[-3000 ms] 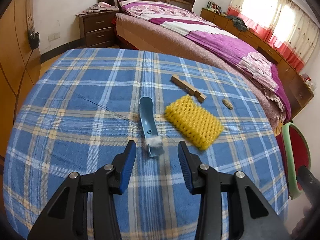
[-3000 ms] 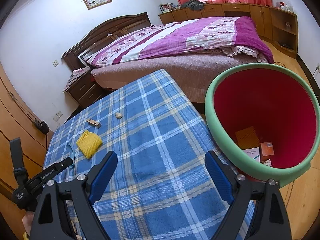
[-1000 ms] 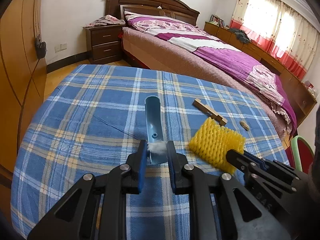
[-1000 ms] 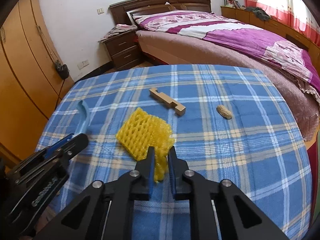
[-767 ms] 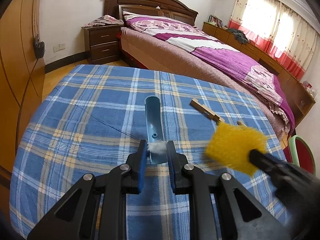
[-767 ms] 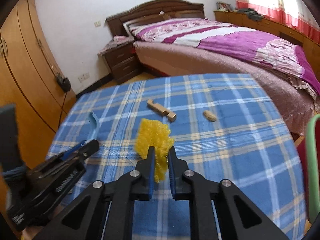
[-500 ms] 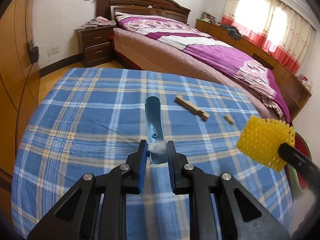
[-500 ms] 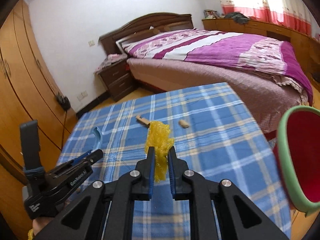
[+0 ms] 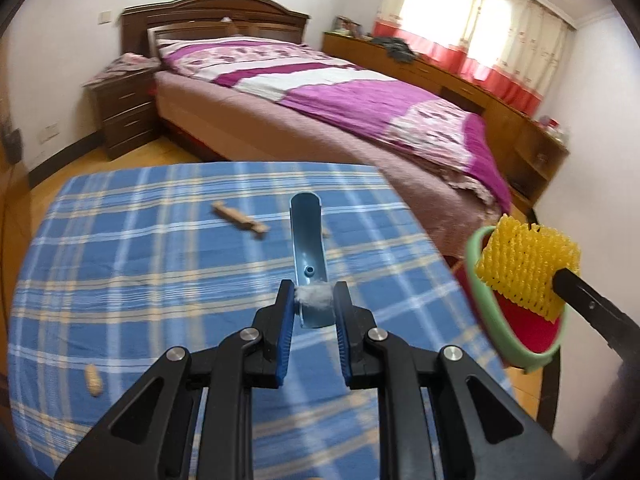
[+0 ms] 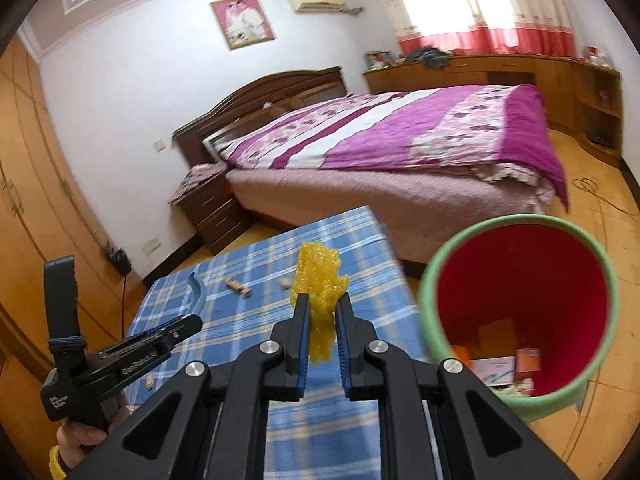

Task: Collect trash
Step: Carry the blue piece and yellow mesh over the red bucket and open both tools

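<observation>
left wrist view: the left gripper (image 9: 313, 300) clamps a blue scoop (image 9: 307, 252) with a white tuft (image 9: 314, 295), above the plaid desk (image 9: 120, 280). right wrist view: the right gripper (image 10: 321, 314) pinches yellow foam net (image 10: 318, 284) just beside the green bin (image 10: 430, 300).

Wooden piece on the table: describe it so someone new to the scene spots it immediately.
Start at the blue plaid tablecloth in front of the bed. On its far half, left of the blue curved plastic strip that the left gripper holds, lies the wooden piece, a slim notched stick lying at a slant. It is long and angular, unlike the small rounded peanut nearer the camera.
</observation>
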Action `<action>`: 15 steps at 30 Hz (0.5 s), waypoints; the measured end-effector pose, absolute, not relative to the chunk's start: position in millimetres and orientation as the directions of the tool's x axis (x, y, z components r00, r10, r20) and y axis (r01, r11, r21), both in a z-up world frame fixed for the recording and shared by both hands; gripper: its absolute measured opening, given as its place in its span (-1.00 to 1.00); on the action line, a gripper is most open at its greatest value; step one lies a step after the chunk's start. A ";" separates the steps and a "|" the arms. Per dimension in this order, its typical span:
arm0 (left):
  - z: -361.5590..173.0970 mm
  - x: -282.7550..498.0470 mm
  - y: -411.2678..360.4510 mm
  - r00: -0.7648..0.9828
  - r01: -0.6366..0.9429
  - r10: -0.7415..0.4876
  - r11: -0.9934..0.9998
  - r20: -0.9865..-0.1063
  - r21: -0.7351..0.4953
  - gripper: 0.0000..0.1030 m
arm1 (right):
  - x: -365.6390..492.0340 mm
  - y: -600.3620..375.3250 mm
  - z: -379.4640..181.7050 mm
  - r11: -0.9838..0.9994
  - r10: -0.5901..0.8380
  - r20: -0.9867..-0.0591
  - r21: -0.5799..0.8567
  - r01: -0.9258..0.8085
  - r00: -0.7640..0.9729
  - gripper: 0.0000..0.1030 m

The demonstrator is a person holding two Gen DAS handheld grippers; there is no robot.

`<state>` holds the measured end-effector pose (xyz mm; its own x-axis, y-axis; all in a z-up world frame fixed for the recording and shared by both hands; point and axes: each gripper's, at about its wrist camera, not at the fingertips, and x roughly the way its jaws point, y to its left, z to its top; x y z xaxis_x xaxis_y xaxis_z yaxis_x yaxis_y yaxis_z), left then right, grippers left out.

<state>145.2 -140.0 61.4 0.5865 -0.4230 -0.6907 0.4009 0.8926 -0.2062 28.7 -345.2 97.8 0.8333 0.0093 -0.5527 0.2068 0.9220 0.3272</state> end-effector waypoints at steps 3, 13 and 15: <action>67.6 137.3 -161.3 0.564 0.444 -0.460 0.869 -0.685 -0.218 -0.63 | 12.1 -369.8 98.1 0.908 -0.033 -0.545 0.334 0.252 0.838 -0.73; 77.6 123.7 -233.1 0.488 0.569 -0.554 0.788 -0.674 -0.235 -0.63 | -34.4 -457.2 89.2 0.842 -0.141 -0.538 0.377 0.386 0.831 -0.72; 78.3 121.5 -247.0 0.474 0.588 -0.567 0.773 -0.674 -0.237 -0.63 | -39.8 -471.8 84.9 0.831 -0.149 -0.539 0.386 0.400 0.829 -0.72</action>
<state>121.5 -247.0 78.3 0.4739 -0.5671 -0.6737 0.5882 0.7732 -0.2370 -39.8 -471.8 84.9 0.8293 -0.1487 -0.5386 0.3999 0.8312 0.3863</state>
